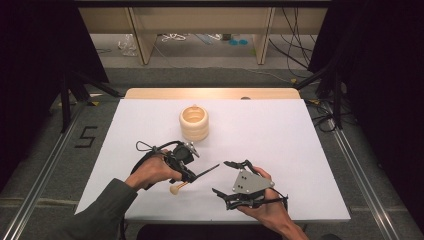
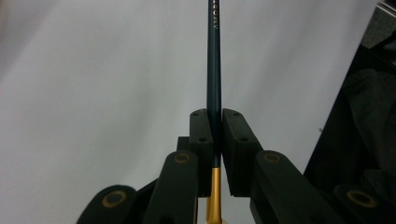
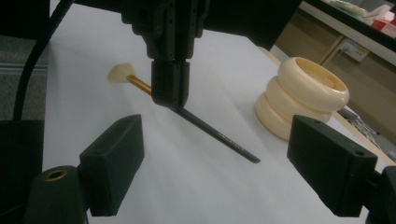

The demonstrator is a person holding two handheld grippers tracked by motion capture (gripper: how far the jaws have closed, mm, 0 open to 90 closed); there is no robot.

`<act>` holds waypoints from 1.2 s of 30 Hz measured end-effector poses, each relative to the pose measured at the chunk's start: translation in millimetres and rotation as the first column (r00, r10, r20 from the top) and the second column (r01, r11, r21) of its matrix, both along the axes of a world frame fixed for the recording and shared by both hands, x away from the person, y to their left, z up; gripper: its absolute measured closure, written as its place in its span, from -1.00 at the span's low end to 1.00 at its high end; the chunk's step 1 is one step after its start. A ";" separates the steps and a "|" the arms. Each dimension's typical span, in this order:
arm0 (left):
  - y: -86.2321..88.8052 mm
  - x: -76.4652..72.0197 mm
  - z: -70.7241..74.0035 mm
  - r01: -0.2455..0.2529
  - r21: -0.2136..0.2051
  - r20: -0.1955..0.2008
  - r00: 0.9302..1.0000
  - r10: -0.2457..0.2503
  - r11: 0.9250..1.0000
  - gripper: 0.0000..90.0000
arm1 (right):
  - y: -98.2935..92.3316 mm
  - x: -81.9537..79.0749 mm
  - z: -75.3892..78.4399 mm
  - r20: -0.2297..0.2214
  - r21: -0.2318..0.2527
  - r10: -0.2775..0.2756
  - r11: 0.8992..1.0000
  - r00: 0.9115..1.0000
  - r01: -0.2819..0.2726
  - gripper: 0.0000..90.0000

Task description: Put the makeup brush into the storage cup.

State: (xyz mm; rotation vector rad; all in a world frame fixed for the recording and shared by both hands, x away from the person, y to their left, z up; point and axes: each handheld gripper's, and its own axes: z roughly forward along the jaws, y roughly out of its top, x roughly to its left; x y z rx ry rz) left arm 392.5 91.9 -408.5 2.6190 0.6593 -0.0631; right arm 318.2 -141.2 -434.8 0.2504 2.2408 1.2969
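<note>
A thin brush [image 1: 206, 171] with a dark handle, a gold ferrule and a cream tip [image 1: 173, 189] is clamped in my left gripper [image 1: 191, 176], low over the white table [image 1: 285, 145]. In the left gripper view the pads [image 2: 201, 133] press on the handle [image 2: 214, 70] just above the ferrule. My right gripper [image 1: 219, 177] stands open to the right of it, nothing between its wide-apart jaws. In the right gripper view the handle [image 3: 219, 135] slants out of the left gripper [image 3: 170, 91] toward my right gripper [image 3: 222, 161]. A cream ribbed holder [image 1: 194, 122] stands farther back.
The holder [image 3: 303, 98] is upright with an open top. The white table surface stretches wide on both sides of the hands. Beyond its far wooden edge [image 1: 210, 93] lie the floor, cables and wooden frame legs.
</note>
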 end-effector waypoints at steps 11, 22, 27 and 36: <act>-11.3 -9.5 6.9 0.059 -0.012 -0.025 0.998 -0.060 0.998 0.84 | 21.5 -3.8 -5.0 0.090 -0.170 0.076 0.984 0.993 -0.060 -0.53; -11.6 -14.3 13.4 0.076 -0.017 -0.033 0.997 -0.077 0.997 0.84 | 31.1 -3.6 -5.3 0.188 -0.300 0.145 0.950 0.971 -0.083 -0.44; -13.2 -14.9 14.1 0.089 -0.012 -0.035 0.995 -0.089 0.996 0.84 | 35.3 -2.5 -5.6 0.221 -0.355 0.171 0.931 0.960 -0.084 -0.39; -13.2 -17.2 15.3 0.097 -0.013 -0.047 0.994 -0.097 0.995 0.84 | 38.2 -6.0 -7.0 0.224 -0.397 0.177 0.915 0.958 -0.076 -0.25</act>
